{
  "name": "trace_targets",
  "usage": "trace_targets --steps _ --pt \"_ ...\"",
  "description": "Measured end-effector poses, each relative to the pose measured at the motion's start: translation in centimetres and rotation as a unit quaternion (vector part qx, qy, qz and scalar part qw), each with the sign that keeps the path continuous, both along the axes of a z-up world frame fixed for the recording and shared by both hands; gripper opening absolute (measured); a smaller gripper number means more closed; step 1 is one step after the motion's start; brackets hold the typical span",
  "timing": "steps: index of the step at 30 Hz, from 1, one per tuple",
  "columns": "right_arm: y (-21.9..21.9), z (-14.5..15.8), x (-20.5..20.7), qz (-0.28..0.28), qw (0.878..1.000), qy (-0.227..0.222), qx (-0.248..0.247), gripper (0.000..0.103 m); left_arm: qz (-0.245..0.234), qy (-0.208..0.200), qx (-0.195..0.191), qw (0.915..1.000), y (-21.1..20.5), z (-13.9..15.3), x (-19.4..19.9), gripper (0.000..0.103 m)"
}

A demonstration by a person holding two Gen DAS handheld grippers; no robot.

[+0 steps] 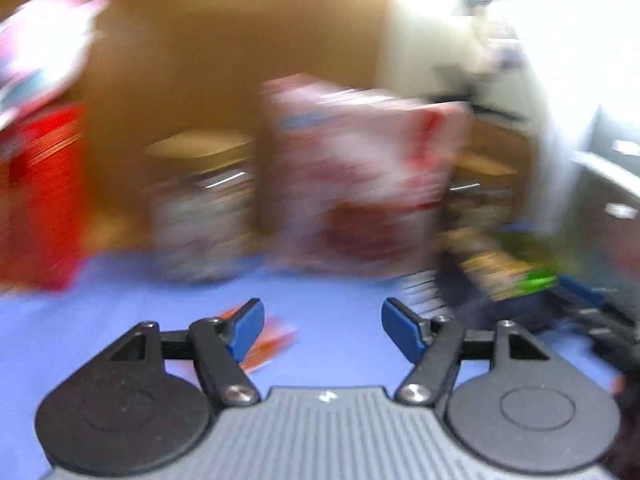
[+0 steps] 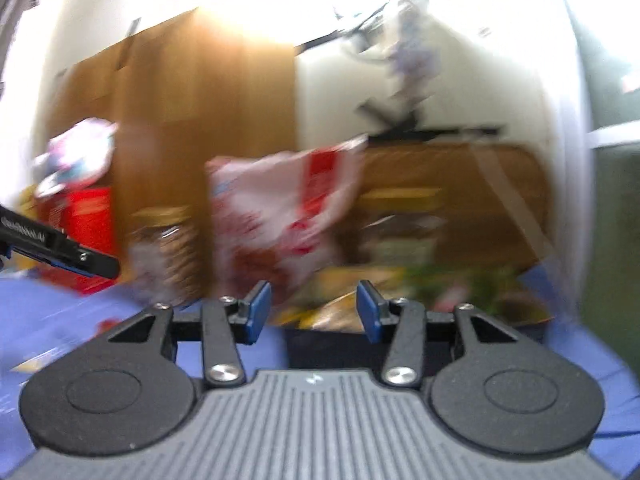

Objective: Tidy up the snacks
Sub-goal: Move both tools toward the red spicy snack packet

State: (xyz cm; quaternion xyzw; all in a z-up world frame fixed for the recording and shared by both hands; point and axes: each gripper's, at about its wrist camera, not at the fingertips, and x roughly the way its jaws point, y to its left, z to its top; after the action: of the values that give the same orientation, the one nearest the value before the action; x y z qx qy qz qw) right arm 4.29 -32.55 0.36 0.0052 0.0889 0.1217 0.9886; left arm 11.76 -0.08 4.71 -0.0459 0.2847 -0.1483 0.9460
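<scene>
In the left wrist view the left gripper (image 1: 323,330) sits low in the frame with its blue-padded fingers (image 1: 249,326) spread apart and nothing between them, only the blue table cover (image 1: 120,300) showing in the gap. Just beyond the left finger a small red and orange packet (image 1: 267,342) lies flat on the cover, partly hidden by that finger. Further up, at the centre of the frame, a large white and red snack bag (image 1: 360,180) stands upright, heavily blurred; to its left stands a paler, speckled bag (image 1: 200,220), and at the far left edge a red box (image 1: 44,196) with a pink and white bag (image 1: 44,48) above it. At the right of the frame a dark bin (image 1: 532,308) holds blurred yellow and green packets (image 1: 508,268). In the right wrist view the right gripper (image 2: 314,312) likewise has its blue fingers (image 2: 370,312) parted and empty, just in front of the dark bin (image 2: 360,348), whose yellow and green packets (image 2: 400,288) show above its rim. The white and red bag (image 2: 280,216) stands just above the fingers at centre frame. The tip of the left gripper (image 2: 96,264) reaches in from the left edge. Brown cardboard (image 2: 200,92) fills the background.
</scene>
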Motion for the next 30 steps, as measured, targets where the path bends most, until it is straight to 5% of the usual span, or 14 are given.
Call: trace_targets --steps 3,7,12,18,23,26,29,30 --pt "2.4 -0.6 1.2 0.058 0.997 0.058 -0.013 0.052 0.086 0.057 0.020 0.9945 6.1 -3.4 -0.2 0.067" --pt "7.0 -1.4 2.9 0.114 0.985 0.117 -0.058 0.058 0.135 0.066 0.028 0.9882 10.0 -6.0 -1.1 0.067" --pt "12.9 -1.0 6.1 0.162 0.969 0.174 -0.059 0.060 0.122 0.033 0.008 0.9919 10.4 -6.1 -1.9 0.069" --pt "19.3 -1.5 11.8 0.157 0.960 0.221 -0.076 0.094 0.105 -0.005 0.006 0.9945 9.9 -5.8 -3.0 0.073" --pt "23.5 -4.3 15.5 0.142 0.937 0.279 -0.156 0.094 0.096 0.002 -0.029 0.9949 11.0 -5.7 -2.8 0.075" --pt "23.3 -4.4 16.4 0.134 0.930 0.318 -0.127 0.092 0.096 0.017 -0.051 0.9939 11.7 -6.0 -2.4 0.075" --pt "23.2 -4.0 15.8 0.142 0.928 0.320 -0.131 0.082 0.097 0.030 -0.072 0.9922 12.3 -6.2 -2.2 0.075" --pt "23.1 -3.8 15.3 0.145 0.927 0.320 -0.129 0.065 0.097 0.033 -0.078 0.9917 12.5 -6.3 -2.2 0.075"
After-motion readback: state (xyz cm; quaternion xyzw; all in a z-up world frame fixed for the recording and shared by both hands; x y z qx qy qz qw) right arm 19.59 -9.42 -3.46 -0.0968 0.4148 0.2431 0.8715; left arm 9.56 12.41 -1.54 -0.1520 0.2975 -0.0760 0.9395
